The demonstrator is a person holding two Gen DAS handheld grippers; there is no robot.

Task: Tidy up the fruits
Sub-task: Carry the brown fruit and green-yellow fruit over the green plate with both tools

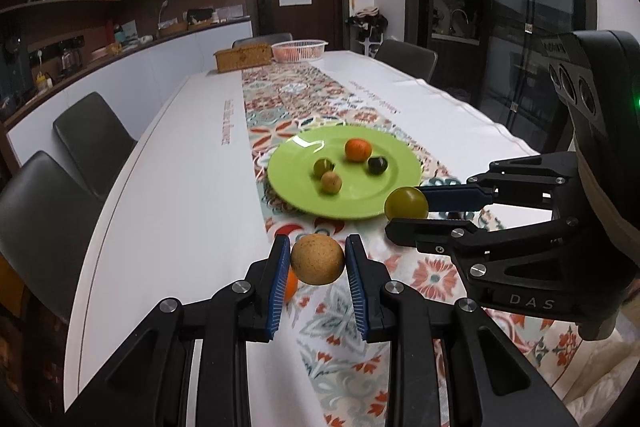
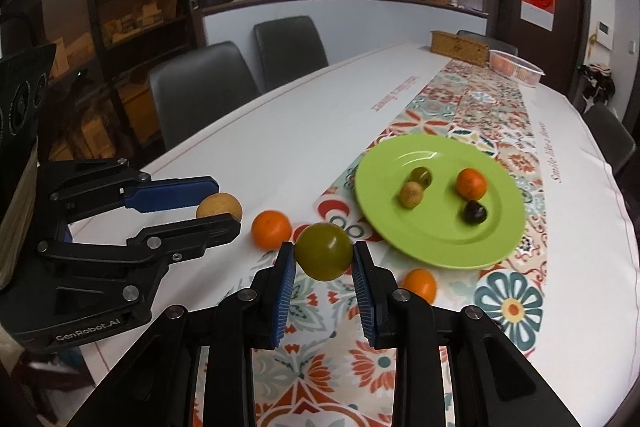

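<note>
My left gripper [image 1: 317,259] is shut on a tan round fruit [image 1: 317,259], held above the patterned runner; the right wrist view shows that fruit [image 2: 224,205] between the left gripper's fingers [image 2: 218,217]. My right gripper [image 2: 324,257] is shut on a green round fruit [image 2: 324,255], which shows in the left wrist view as the green fruit [image 1: 406,203] at the plate's near edge. The green plate [image 1: 384,187] [image 2: 496,227] holds an orange [image 1: 358,149], a dark fruit [image 1: 377,165], a green one [image 1: 323,166] and a tan one [image 1: 331,182]. Two oranges [image 2: 271,229] [image 2: 420,285] lie on the runner near the plate.
The long white table [image 1: 160,187] has a patterned runner [image 1: 304,99] down its middle. A wicker box [image 1: 243,58] and a white basket [image 1: 299,49] stand at the far end. Grey chairs [image 1: 94,139] line the left side, another chair [image 1: 406,57] the far right.
</note>
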